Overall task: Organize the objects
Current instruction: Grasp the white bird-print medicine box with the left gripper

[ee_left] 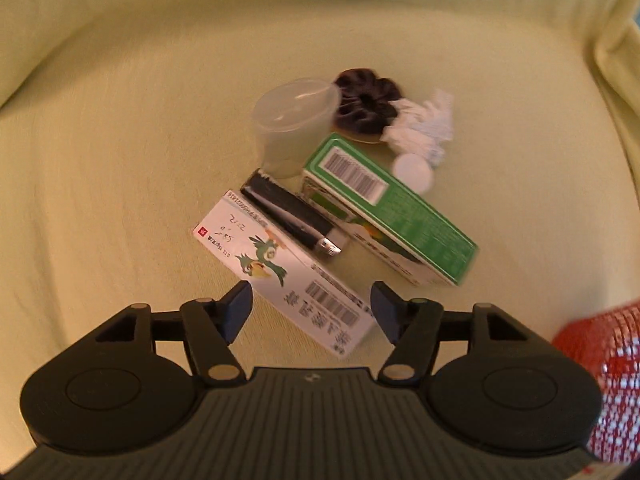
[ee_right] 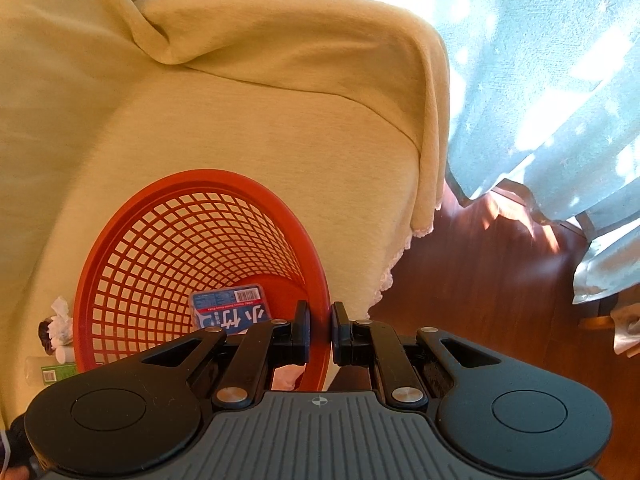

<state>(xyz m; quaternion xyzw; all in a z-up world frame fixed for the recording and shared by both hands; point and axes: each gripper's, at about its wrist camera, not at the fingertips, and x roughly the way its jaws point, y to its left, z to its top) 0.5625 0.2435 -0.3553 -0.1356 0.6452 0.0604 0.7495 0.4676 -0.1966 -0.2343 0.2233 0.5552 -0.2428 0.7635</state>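
Two cardboard boxes: one white with birds (ee_left: 280,268), one green (ee_left: 392,208). One clear plastic cup (ee_left: 294,120), one red mesh basket (ee_right: 192,264).

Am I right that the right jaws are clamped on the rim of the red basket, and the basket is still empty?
Not quite. The right gripper is indeed shut on the red basket rim, but the basket is not empty: the right wrist view shows a blue packet lying at its bottom.

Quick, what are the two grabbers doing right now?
Left gripper: open, empty, over the white box.
Right gripper: shut on the red basket rim.
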